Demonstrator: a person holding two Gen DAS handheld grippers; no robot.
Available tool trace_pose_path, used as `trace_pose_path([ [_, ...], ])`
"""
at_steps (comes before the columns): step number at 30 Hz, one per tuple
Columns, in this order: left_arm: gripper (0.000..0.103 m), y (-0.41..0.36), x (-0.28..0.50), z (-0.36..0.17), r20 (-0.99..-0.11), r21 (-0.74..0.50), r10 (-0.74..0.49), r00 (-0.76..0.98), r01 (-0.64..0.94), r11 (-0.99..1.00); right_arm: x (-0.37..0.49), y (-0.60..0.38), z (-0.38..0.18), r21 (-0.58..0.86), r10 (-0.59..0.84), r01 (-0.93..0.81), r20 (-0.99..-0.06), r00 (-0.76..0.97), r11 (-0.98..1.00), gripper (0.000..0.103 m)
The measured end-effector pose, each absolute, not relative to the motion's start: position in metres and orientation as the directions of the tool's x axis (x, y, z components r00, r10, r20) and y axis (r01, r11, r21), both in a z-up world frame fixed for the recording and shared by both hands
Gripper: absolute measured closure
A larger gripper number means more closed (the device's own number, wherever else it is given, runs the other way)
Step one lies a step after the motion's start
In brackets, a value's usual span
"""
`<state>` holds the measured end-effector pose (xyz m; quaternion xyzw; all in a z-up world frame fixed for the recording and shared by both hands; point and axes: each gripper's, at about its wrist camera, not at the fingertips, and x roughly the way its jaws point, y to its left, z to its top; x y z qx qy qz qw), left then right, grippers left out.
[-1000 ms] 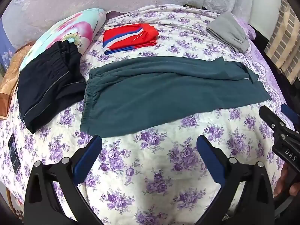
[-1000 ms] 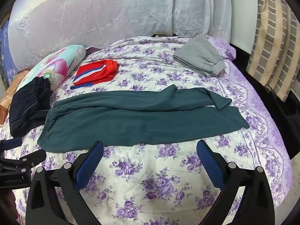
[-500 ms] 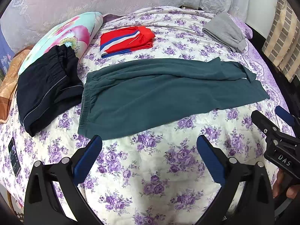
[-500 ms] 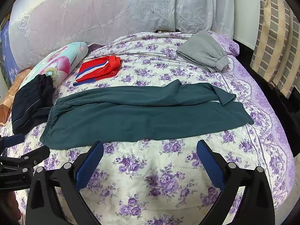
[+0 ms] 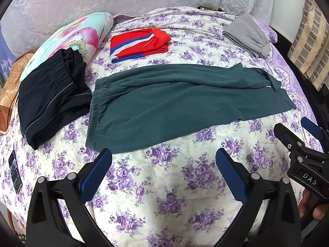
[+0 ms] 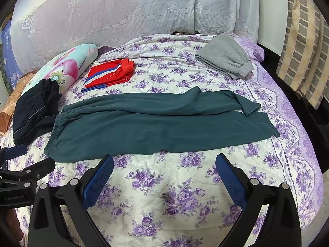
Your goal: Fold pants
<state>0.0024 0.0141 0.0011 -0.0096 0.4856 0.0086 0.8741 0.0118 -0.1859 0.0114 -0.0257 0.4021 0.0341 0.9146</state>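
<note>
Left gripper [image 5: 163, 155]: its blue-padded fingers [image 5: 96, 171] are spread wide with nothing between them, hovering over the bedspread just short of the near edge of the pants. In the right wrist view it shows at the lower left, and there too its fingers look parted.

Right gripper [image 6: 164, 156]: fingers [image 6: 230, 180] likewise spread wide and holding nothing, over bare bedspread just in front of the pants' near edge. From the left wrist view it pokes in at the right edge, a hand [image 5: 312, 204] wrapped around its handle.

Green pants [image 5: 174, 103]: laid flat across the middle of the bed, one leg on top of the other, elastic waistband to the left, cuffs to the right. The far leg is rumpled near its cuff, with a corner flipped over.

Bed [image 5: 164, 185]: covered in a cream spread with purple flowers.

Black garment [image 5: 49, 98]: folded, just left of the waistband, resting partly against the floral pillow [image 5: 70, 39].

Red garment [image 5: 137, 44]: folded, with blue and white stripes, beyond the pants.

Grey garment [image 5: 247, 34]: folded, at the far right corner of the bed.

Phone [image 5: 15, 171]: dark, lying flat near the left edge of the bed.
</note>
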Motion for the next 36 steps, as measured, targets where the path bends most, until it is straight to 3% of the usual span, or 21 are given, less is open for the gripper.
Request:
trace_pose_path([
  [36, 0.005, 0.0186, 0.0112, -0.0066, -0.861, 0.0, 0.016, 0.508, -0.03, 1.0, 0.0172, -0.1846, 0.0077, -0.022, 0.045, -0.092, -0.748, 0.662, 0.996, 0.004],
])
